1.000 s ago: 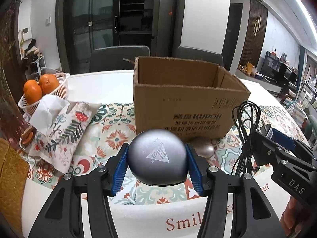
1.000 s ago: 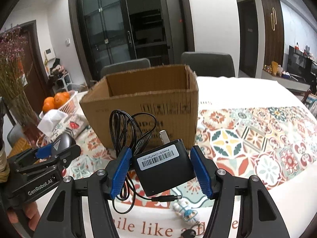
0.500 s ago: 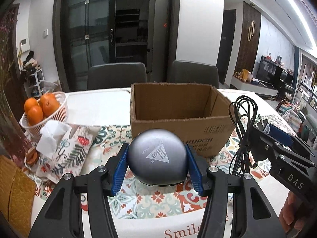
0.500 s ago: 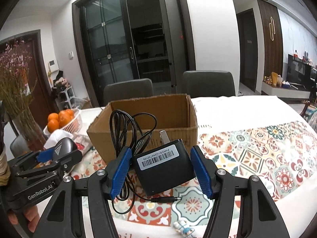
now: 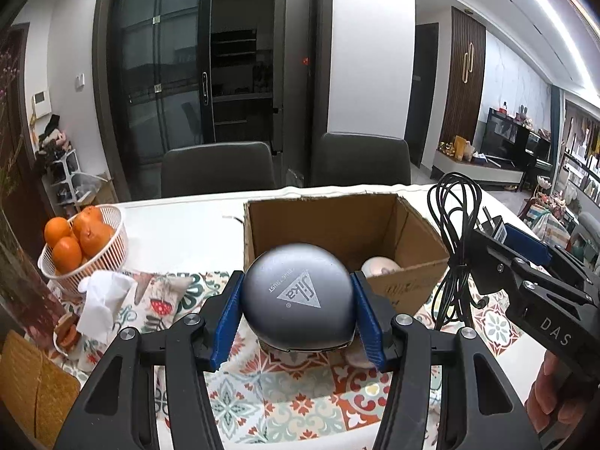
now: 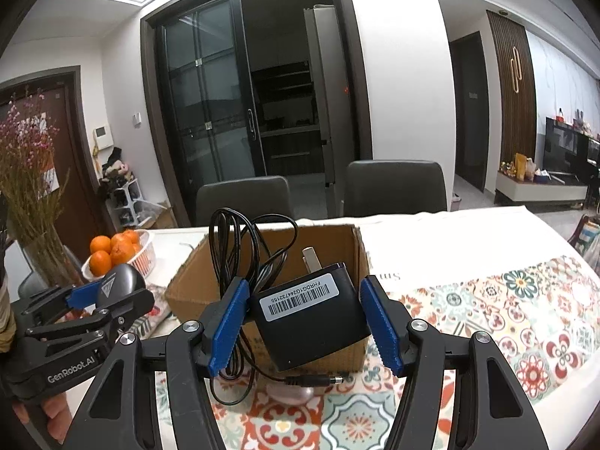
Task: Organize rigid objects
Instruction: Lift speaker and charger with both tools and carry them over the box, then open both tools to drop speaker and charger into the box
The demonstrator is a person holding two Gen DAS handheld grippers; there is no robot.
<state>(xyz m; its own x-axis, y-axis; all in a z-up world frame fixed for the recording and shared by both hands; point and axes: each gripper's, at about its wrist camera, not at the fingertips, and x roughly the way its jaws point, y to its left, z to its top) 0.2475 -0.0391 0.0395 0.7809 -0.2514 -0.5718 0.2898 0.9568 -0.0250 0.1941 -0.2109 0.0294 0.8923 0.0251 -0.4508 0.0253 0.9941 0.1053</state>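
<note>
My left gripper (image 5: 298, 317) is shut on a round grey case (image 5: 298, 296) with a white triangle logo, held above the patterned tablecloth in front of an open cardboard box (image 5: 337, 225). A pale rounded object (image 5: 378, 265) lies inside the box. My right gripper (image 6: 305, 318) is shut on a black power adapter (image 6: 311, 315) with a barcode label; its coiled black cable (image 6: 240, 247) hangs at the left blue pad. In the left wrist view the right gripper (image 5: 525, 262) shows at the right with the cable (image 5: 455, 225). The box (image 6: 270, 247) stands just beyond the adapter.
A white basket of oranges (image 5: 80, 240) stands at the left, with a tissue pouch (image 5: 108, 300) before it. A vase of dried flowers (image 6: 30, 187) is at the far left. Two grey chairs (image 5: 360, 165) stand behind the table. A pinkish object (image 6: 290, 393) lies under the adapter.
Both grippers have risen with their loads. The box now sits lower in both views and its inside, with the pale object in it, has come into sight.
</note>
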